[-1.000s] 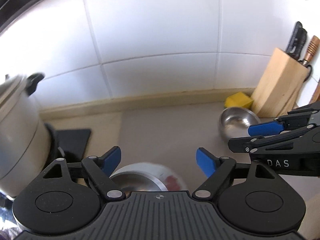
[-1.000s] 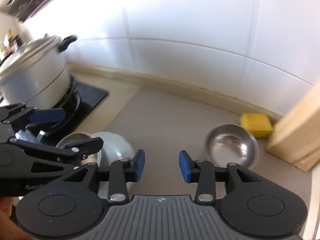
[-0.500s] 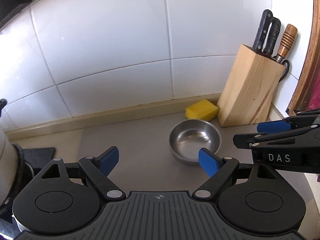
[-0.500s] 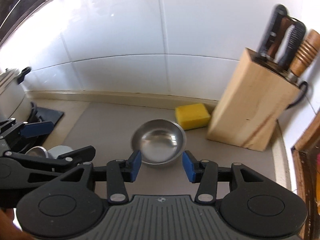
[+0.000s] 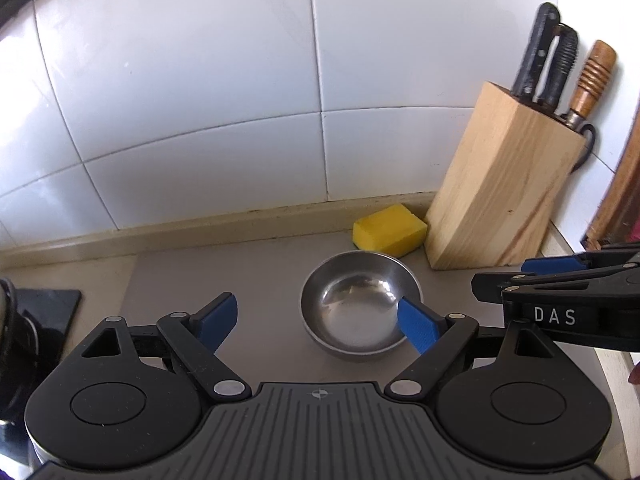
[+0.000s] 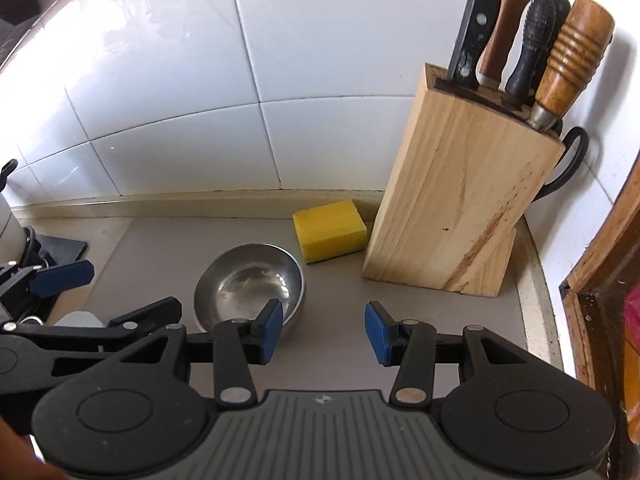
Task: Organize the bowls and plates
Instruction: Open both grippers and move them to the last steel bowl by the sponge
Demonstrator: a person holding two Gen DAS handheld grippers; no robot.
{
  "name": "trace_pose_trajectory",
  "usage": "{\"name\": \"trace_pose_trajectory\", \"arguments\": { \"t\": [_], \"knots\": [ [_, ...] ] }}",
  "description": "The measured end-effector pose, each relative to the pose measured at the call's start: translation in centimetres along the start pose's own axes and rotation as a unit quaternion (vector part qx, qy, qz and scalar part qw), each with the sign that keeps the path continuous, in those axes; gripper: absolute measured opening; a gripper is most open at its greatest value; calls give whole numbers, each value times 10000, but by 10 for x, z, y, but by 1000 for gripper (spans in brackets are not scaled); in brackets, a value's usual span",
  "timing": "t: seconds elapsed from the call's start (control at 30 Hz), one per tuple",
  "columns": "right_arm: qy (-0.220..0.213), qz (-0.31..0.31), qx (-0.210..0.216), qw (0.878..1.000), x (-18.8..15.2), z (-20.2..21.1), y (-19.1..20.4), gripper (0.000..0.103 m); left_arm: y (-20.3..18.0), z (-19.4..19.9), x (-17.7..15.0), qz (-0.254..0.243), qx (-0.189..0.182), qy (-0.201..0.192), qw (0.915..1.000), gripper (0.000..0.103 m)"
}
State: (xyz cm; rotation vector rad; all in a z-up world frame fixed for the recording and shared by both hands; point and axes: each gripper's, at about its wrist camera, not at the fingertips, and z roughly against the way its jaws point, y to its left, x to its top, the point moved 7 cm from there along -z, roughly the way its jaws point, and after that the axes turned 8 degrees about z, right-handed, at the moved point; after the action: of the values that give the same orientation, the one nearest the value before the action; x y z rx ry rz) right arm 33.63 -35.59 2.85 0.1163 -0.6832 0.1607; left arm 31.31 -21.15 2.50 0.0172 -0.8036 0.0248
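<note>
Both grippers have swung right, bringing a round, shiny steel bowl point(image 5: 360, 304) close (pot now cropped); left gripper point(image 5: 316, 320) gapes wide, right gripper point(image 6: 324, 330) partly open, both empty.

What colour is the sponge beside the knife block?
Yellow; the sponge shows best in the right wrist view.

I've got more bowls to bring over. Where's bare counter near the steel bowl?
Free: the grey counter left of the steel bowl, up to the wall ledge, and the strip before the knife block. Crowded: the back corner, where the yellow sponge lies between bowl and block.
</note>
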Motion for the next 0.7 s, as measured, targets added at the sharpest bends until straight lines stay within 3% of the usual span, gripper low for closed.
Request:
{"name": "trace_pose_trajectory", "arguments": {
  "t": [0.47,0.6,0.7],
  "knots": [
    [431,-223,133,9987,-6,-60,-18,23,6,-59,-17,225,146,523,9983,90],
    [441,-229,167,9986,-6,-67,-18,31,5,-71,-23,240,160,637,9976,90],
    [443,-199,200,9986,-5,-68,-16,31,3,-79,-25,229,172,701,9971,90]
  ]
}}
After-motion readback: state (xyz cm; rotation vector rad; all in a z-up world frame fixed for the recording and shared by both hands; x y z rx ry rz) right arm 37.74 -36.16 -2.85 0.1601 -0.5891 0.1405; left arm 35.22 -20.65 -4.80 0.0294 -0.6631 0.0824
